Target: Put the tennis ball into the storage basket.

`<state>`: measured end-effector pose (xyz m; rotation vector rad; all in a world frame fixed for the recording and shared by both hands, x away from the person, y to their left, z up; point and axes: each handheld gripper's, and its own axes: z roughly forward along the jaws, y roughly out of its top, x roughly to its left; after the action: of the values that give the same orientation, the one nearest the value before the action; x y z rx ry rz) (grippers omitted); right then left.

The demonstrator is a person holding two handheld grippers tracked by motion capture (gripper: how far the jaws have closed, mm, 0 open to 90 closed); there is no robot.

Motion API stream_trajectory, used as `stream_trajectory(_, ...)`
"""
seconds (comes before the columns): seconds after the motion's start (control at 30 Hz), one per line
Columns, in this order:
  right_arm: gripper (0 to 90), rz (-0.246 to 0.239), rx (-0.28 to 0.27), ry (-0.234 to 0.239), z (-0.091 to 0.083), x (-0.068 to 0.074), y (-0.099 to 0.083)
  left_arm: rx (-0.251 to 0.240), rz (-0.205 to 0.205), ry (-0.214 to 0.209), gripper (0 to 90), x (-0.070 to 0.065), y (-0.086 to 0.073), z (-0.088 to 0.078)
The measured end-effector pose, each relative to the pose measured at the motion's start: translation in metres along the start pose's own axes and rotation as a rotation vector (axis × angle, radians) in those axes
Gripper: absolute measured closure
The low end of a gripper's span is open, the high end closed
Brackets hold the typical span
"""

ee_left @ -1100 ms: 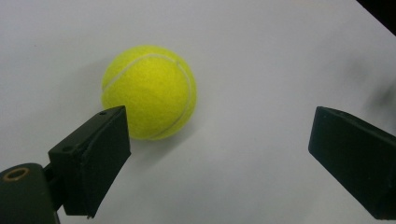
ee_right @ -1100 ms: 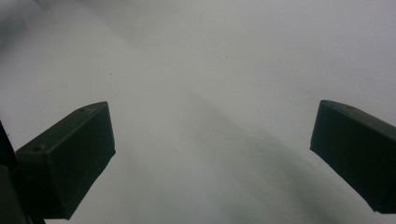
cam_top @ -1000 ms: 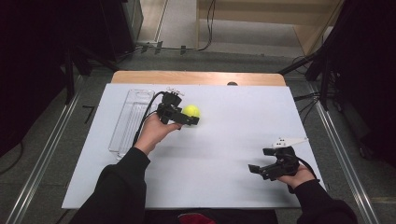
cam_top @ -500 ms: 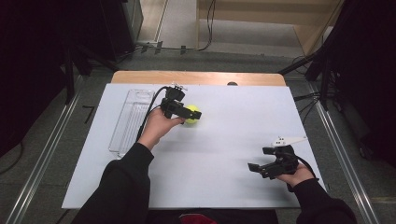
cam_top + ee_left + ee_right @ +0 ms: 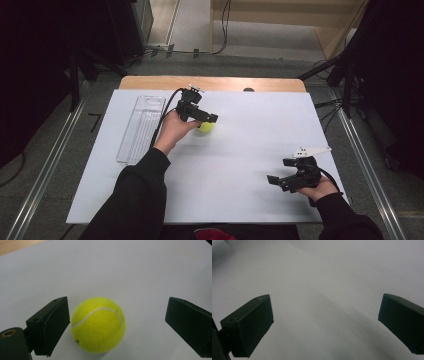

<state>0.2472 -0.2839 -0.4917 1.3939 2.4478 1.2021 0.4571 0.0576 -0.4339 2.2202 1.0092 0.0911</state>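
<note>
A yellow tennis ball (image 5: 205,127) lies on the white table top (image 5: 250,150), left of centre toward the back. My left gripper (image 5: 209,120) hovers right over it and is open. In the left gripper view the ball (image 5: 98,325) sits between the jaws, close against the left jaw, with a wide gap to the right one; my left gripper (image 5: 117,306) does not press on it. My right gripper (image 5: 280,171) rests low at the front right, open. Between its jaws the right gripper (image 5: 327,302) has only bare table.
A clear plastic tray (image 5: 142,127) lies lengthwise along the table's left side, just left of my left hand. A wooden strip (image 5: 210,83) borders the table's far edge. Dark stands and cables surround the table on the floor.
My left hand has slid a little to the right, so its gripper now covers part of the ball. The right hand has kept still.
</note>
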Motion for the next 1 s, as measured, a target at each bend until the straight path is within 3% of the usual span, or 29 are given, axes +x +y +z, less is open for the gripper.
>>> stream_trajectory(0.1, 0.0, 0.003, -0.001, -0.002, -0.001, 0.0, -0.001, 0.007, 0.008, 0.016, 5.9, 0.001, 0.003, 0.003)
stream_trajectory(0.3, 0.0, 0.011, -0.005, -0.004, -0.002, -0.001, -0.002, 0.009, -0.017, 0.022, 6.7, 0.005, 0.003, 0.012)
stream_trajectory(0.63, 0.0, 0.006, 0.0, -0.006, -0.001, -0.001, -0.002, -0.002, -0.019, 0.053, 6.7, 0.004, 0.001, 0.013)
stream_trajectory(0.8, 0.0, 0.011, -0.005, -0.007, -0.002, -0.001, -0.002, 0.026, -0.015, 0.05, 6.6, 0.005, -0.001, 0.019)
stream_trajectory(1.0, 0.0, 0.008, -0.004, -0.01, -0.002, -0.001, -0.003, 0.017, -0.013, 0.053, 6.6, 0.006, -0.003, 0.02)
